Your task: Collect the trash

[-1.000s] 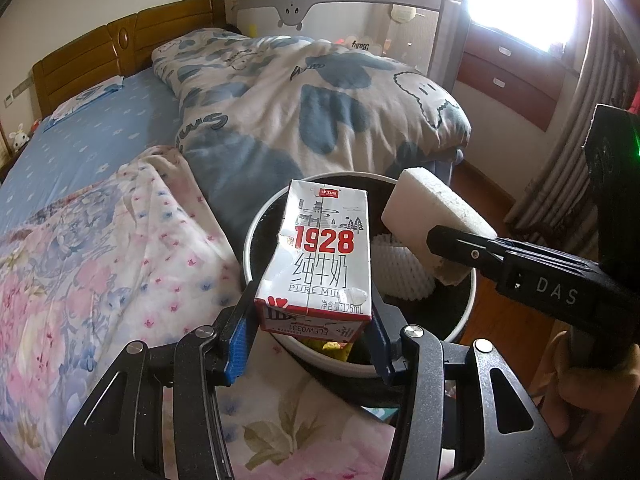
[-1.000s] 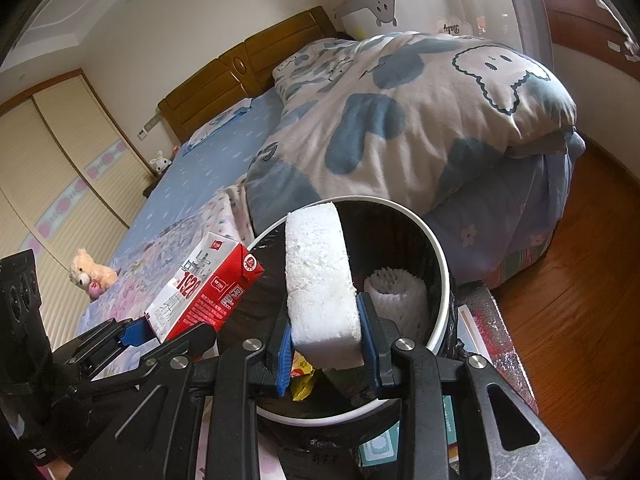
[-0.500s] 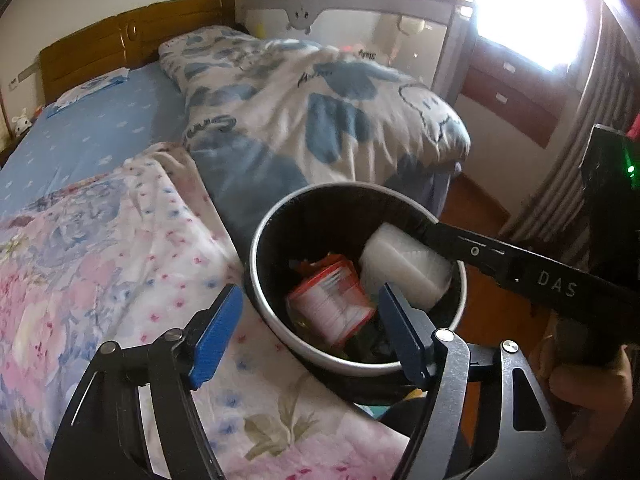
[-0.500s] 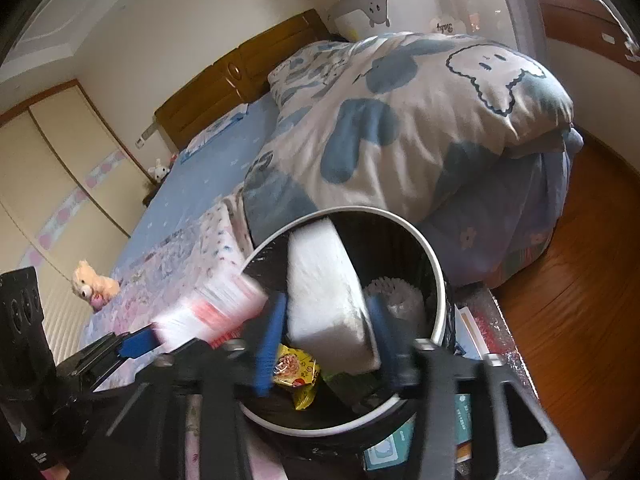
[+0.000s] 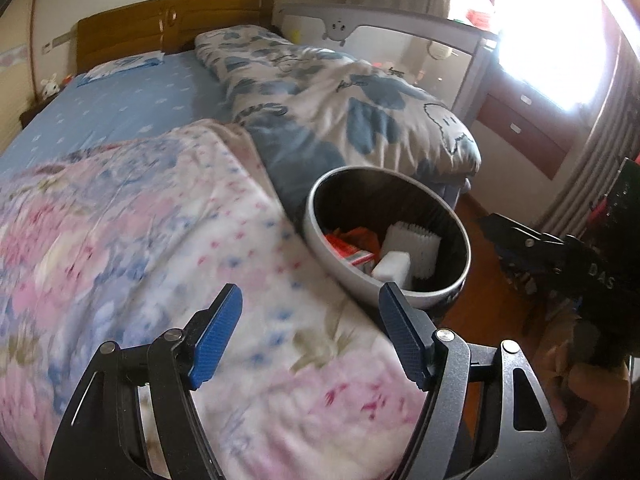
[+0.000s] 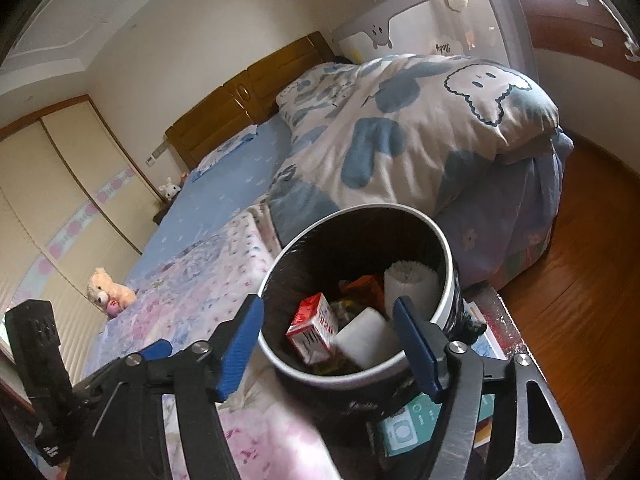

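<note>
A round bin [image 6: 449,276] with a silver rim and black inside stands beside the bed. In it lie a red and white milk carton [image 6: 314,328], a white foam block [image 6: 366,338], a white ribbed foam net [image 6: 408,286] and orange wrappers. The bin also shows in the left wrist view [image 5: 320,240], with the foam block [image 5: 392,266] and carton [image 5: 348,250] inside. My right gripper [image 6: 328,344] is open and empty just above the bin's near rim. My left gripper [image 5: 308,330] is open and empty over the floral blanket, left of the bin.
A bed with a pink floral blanket [image 5: 140,248], a blue sheet [image 5: 120,108] and a blue-patterned duvet [image 6: 400,132] fills the left. A wooden floor [image 6: 580,280] lies to the right. A teddy bear [image 6: 106,290] sits on the bed edge. Boxes [image 6: 412,424] lie under the bin.
Both grippers opened. The milk carton dropped from the left gripper and the foam block from the right, both into the bin. The left gripper has moved left, away from the bin.
</note>
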The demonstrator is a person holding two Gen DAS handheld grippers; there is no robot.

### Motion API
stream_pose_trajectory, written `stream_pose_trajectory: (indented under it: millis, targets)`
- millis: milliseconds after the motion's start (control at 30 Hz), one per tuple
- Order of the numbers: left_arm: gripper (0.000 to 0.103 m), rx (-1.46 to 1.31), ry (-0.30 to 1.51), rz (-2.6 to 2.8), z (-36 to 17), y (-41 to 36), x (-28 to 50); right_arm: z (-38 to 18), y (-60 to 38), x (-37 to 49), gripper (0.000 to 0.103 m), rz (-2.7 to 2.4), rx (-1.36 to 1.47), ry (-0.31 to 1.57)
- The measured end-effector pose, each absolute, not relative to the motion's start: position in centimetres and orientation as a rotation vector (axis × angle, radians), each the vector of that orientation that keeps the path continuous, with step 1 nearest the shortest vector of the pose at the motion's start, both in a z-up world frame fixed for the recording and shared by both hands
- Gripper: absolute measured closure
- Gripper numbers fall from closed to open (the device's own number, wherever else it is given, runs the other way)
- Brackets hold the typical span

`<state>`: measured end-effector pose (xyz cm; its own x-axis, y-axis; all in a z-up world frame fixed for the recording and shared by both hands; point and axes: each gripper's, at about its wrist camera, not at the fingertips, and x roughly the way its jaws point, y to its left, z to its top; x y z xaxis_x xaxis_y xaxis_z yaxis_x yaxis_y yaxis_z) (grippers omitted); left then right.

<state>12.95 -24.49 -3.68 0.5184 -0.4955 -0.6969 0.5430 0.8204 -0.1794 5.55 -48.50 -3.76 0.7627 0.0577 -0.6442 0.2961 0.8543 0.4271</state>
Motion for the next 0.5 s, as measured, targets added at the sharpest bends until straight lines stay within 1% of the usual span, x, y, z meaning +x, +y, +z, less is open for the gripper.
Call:
stream_pose_trajectory:
  millis: [100, 233, 433, 500]
  targets:
    - [0.031, 0.056, 0.812, -0.605, -3.8, -23.3, 12.3, -3.8, -47.5, 4.8, 0.03, -0.13, 0.543, 0.694]
    - [0.03, 0.04, 0.812, -0.583, -3.8, -22.0, 11.6, -4.0, -46.5, 4.1, 0.021, -0.124, 0.548, 0.697]
    - [0.024, 0.036, 0.787, -0.544, -3.4, -20.5, 10.6, -4.2, -45.0, 3.2, 0.011, -0.122, 0.531, 0.699]
    - [0.022, 0.032, 0.779, -0.533, -3.2, -20.0, 10.2, -4.0, -44.6, 2.9, 0.011, -0.122, 0.522, 0.694]
